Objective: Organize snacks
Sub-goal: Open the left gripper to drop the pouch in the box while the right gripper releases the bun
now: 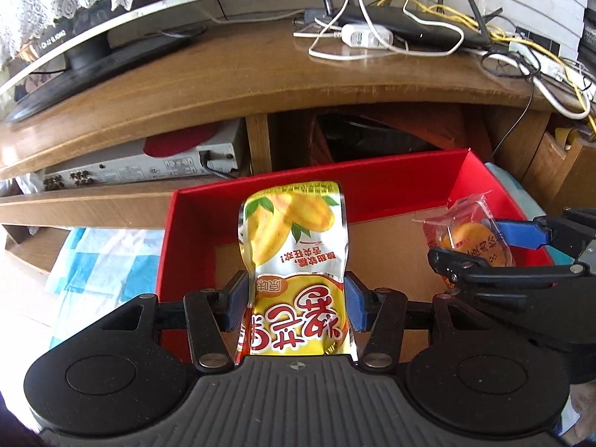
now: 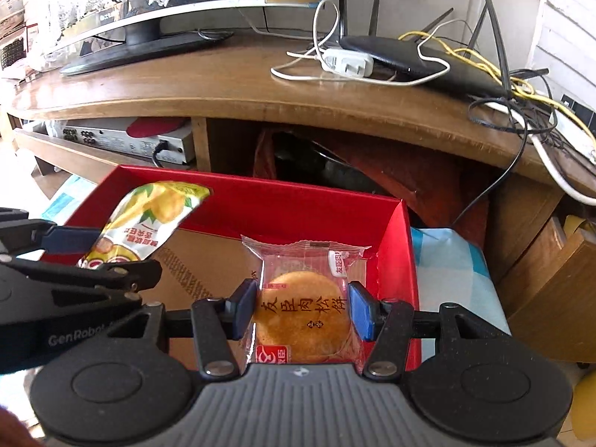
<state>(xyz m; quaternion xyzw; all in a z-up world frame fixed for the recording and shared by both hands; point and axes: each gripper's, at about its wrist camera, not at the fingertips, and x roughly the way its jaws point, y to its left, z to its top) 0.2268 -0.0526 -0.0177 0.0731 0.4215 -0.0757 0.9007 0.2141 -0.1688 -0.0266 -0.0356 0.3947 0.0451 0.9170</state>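
A wooden table (image 1: 231,85) carries a monitor and a tangle of cables; in front of it sits one red box (image 1: 372,182) with a bare cardboard floor. Both snacks hang over that box, so the step in hand looks like placing them inside. The left hand-held gripper (image 1: 298,301) is clamped on the one yellow mango pouch (image 1: 294,246), held upright above the box's middle. The right hand-held gripper (image 2: 303,309) is clamped on the one round cake packet (image 2: 303,309), near the box's right wall. Next, each should be lowered to the floor, the jaws parted, and the two laid apart.
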